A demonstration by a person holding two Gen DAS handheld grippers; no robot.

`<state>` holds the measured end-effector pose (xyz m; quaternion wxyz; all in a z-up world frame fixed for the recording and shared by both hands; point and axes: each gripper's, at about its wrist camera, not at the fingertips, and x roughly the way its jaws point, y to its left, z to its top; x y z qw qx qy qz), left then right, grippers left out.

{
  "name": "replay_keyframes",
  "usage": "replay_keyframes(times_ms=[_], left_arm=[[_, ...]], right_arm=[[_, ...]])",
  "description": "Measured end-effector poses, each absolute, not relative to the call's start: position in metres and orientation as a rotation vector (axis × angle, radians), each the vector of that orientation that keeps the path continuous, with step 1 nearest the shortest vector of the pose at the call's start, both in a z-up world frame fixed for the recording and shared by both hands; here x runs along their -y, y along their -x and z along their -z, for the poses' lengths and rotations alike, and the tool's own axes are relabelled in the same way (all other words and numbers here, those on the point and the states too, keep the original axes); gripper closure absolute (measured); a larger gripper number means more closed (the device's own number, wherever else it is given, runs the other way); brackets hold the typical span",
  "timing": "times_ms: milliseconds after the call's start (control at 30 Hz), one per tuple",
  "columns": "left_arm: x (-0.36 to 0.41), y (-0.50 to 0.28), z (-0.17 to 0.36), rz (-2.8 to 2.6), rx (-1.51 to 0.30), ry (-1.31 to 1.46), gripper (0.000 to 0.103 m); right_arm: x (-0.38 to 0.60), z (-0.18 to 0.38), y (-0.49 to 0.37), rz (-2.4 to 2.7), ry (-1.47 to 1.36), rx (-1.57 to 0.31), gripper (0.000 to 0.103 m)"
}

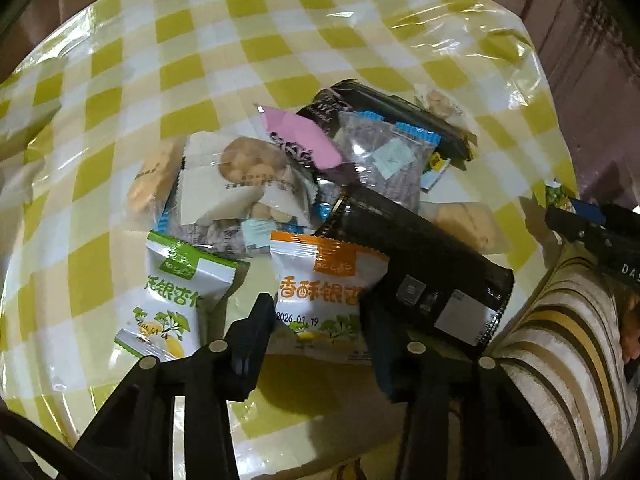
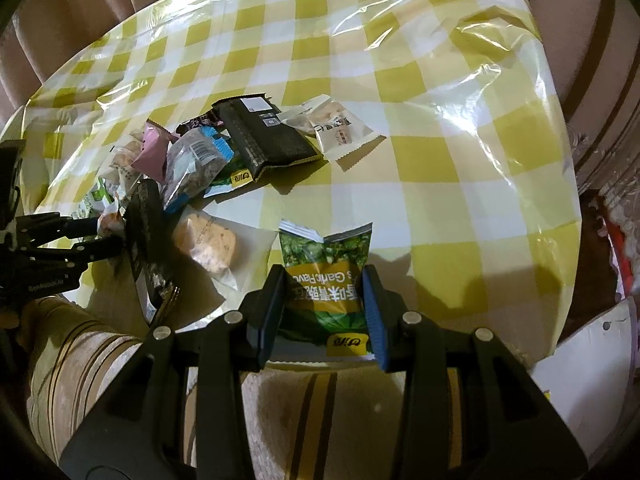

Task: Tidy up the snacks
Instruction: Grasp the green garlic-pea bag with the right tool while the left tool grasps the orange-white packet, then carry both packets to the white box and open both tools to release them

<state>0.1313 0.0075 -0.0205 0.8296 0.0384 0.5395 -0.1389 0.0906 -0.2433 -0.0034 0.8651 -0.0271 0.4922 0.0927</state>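
Between the right gripper's [image 2: 325, 312] jaws sat a green garlic-flavour packet [image 2: 326, 276], clamped at its sides and held over the near edge of the checked tabletop [image 2: 420, 184]. It needed carrying level, clear of the snack pile [image 2: 208, 148]. The left gripper [image 1: 316, 340] hung half open over an orange-topped packet [image 1: 320, 280], gripping nothing.

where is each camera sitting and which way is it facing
Left wrist: rides the left gripper, angled down at the snack pile; open jaws straddle the orange-topped packet; right gripper at right edge.
Right wrist: rides the right gripper, angled down over the table; jaws shut on the green garlic packet; left gripper at left edge.
Shared: checked tablecloth, black packet, striped cushion.
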Motion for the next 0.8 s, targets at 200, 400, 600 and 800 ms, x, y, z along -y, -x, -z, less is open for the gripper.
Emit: replay_keyframes(times_ms=[200,400,600,800], left_arm=[[-0.01,-0.117,0.006,0.235,-1.095,-0.067,0.061],[0.003,-0.09,-0.023,0.221,-0.994,-0.001,0.061],[0.059,-0.068,-0.051,0.332,-0.912,0.022,0.061],[0.139,-0.058,-0.062,0.521,-0.904,-0.001,0.061]], right_arm=[[0.252,-0.002,-0.083,-0.193,0.042,-1.021,0.061],[0.269,-0.011,-0.07,-0.188,0.009,-1.003,0.061],[0.298,-0.022,-0.055,-0.161,-0.035,-0.98,0.061],[0.348,-0.031,-0.033,-0.09,-0.08,-0.962,0.061]])
